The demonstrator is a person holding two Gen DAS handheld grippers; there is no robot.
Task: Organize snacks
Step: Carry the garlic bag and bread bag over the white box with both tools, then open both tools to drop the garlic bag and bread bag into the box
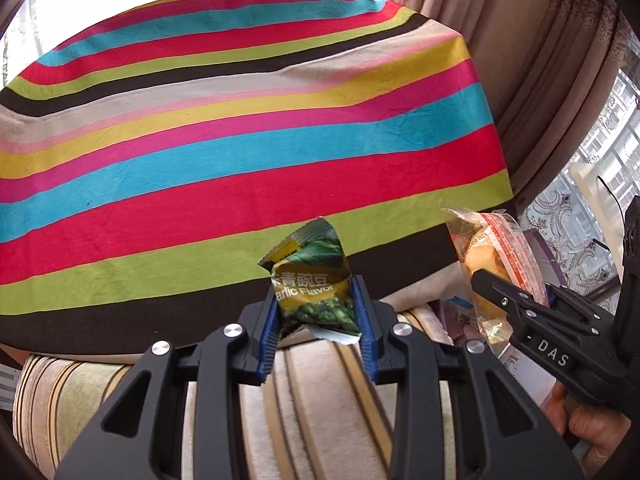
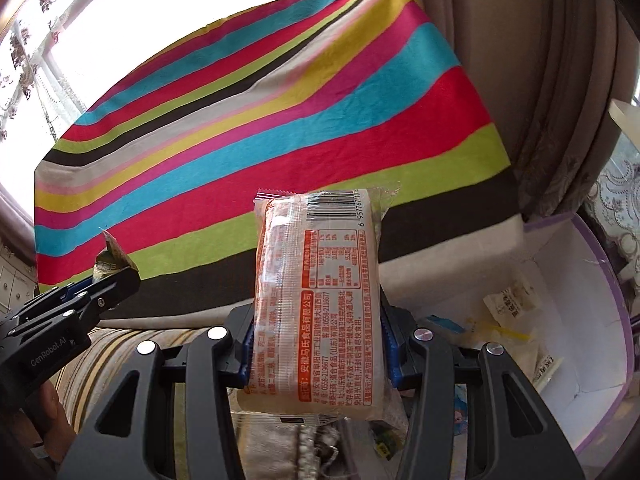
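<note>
Left gripper (image 1: pixel 316 320) clamped on green pea packet (image 1: pixel 316 280), blue pads (image 1: pixel 269 334) pressing both its sides. Packet sits low between the fingers, top corner sticking up past the tips, torn silver end poking out below toward the camera. "Garlic Flavor" readable on its front. In the right wrist view the same gripper (image 2: pixel 120 276) comes in from the left edge, only a bit of the packet (image 2: pixel 110 258) showing over its tip, hand (image 2: pixel 48 420) underneath.

Right gripper (image 2: pixel 318 320) clamped on cake packet (image 2: pixel 320 296), clear wrapper with orange print and a barcode near the top. Packet stands upright between the fingers, filling the gap, its upper half well above the tips and the lower end hanging below them toward the camera. Pads mostly hidden behind it, blue edge (image 2: pixel 246 352) visible on the left. From the left wrist view the right gripper (image 1: pixel 516 300) enters from the right, cake packet (image 1: pixel 488 264) in its tip, hand (image 1: pixel 592 428) at the lower right.

Both packets are held in the air, just beside each other, apart, not touching.

Under the grippers: striped beige sofa (image 1: pixel 320 400). Lower right of the right wrist view: white box with purple rim (image 2: pixel 600 320), a few small packets (image 2: pixel 508 300) lying inside, near the cake packet but below it.

Behind: table under a bright striped cloth (image 1: pixel 240 140), nothing on its visible top. Farther back, tan curtain (image 1: pixel 520 40) on the right and a bright window (image 2: pixel 160 8).
</note>
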